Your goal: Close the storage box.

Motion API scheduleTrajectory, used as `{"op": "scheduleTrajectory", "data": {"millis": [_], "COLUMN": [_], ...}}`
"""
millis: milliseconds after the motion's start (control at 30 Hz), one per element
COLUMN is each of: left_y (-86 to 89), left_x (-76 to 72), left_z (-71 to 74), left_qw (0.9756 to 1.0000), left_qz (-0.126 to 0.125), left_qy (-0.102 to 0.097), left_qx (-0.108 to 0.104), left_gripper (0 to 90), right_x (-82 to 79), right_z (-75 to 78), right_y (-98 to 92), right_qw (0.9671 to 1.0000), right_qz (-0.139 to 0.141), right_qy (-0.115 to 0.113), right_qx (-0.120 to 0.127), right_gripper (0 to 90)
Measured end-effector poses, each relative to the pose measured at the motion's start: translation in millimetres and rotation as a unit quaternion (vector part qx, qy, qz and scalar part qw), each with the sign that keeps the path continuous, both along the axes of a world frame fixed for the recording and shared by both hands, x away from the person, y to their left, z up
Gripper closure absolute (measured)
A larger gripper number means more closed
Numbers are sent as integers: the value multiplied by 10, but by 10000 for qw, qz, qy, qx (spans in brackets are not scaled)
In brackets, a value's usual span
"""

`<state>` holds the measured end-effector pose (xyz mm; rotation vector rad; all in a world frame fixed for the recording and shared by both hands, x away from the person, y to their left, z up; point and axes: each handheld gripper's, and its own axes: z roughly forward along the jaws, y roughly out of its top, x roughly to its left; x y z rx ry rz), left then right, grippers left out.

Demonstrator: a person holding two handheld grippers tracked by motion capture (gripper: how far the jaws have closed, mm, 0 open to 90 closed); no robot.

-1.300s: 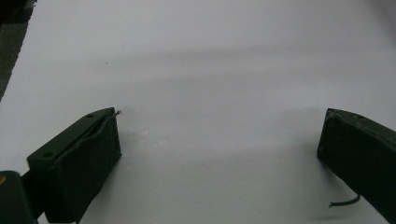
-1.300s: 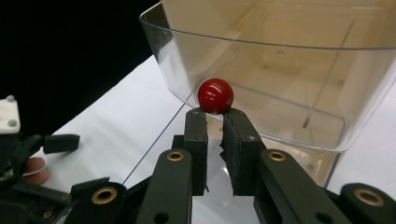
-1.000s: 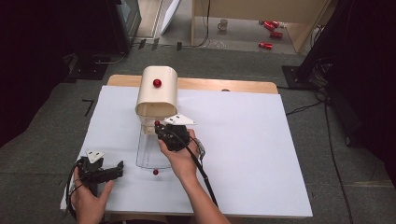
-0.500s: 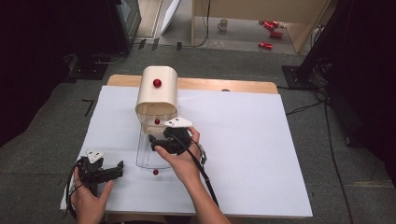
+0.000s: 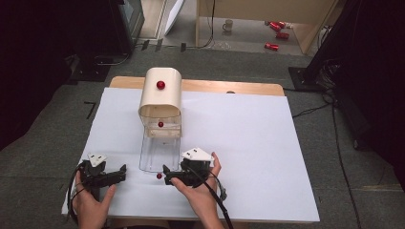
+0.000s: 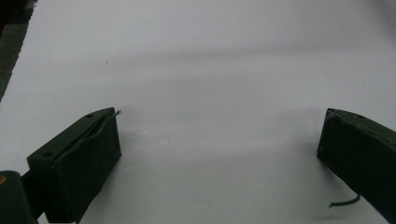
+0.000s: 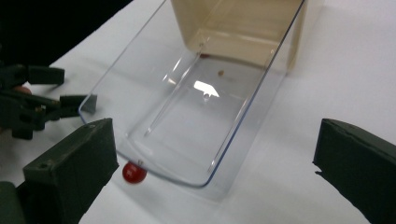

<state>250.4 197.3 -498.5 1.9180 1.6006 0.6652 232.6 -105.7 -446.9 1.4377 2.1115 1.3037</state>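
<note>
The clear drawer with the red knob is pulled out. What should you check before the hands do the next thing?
1. Clear drawer pulled out of the beige box: ok.
2. Red knob on its front in plain sight: ok.
3. Right gripper jaws wide apart, gripping nothing: ok.
4. Left gripper jaws wide apart, gripping nothing: ok.
5. Drawer has nothing inside: cannot tell, one tiny speck shows.
6. What goes in next: cannot tell.

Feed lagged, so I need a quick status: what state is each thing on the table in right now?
Clear drawer: pulled out of the beige box, empty.
Red knob: on the drawer front, not gripped.
Left gripper: open, empty, over bare white tabletop.
Right gripper: open, facing the drawer front.
</note>
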Motion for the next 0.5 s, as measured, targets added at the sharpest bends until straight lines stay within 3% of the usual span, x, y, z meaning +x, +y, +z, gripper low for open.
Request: {"op": "scheduleTrajectory", "data": {"millis": [300,500], "left_y": [0,1], "left_x": [0,3], "left_z": [0,0], "left_qw": [10000,10000], "left_qz": [2,-1], "left_qy": [0,6], "left_qx": [-6,-5], "left_gripper": [0,0], "right_x": [-205,-260], "right_z": [-247,-381], "right_y": [182,312], "right_qw": [9998,9995], "right_qz": [68,-72], "right_qy": [96,61], "right_qx": [-145,-292], "right_gripper": [0,0]}}
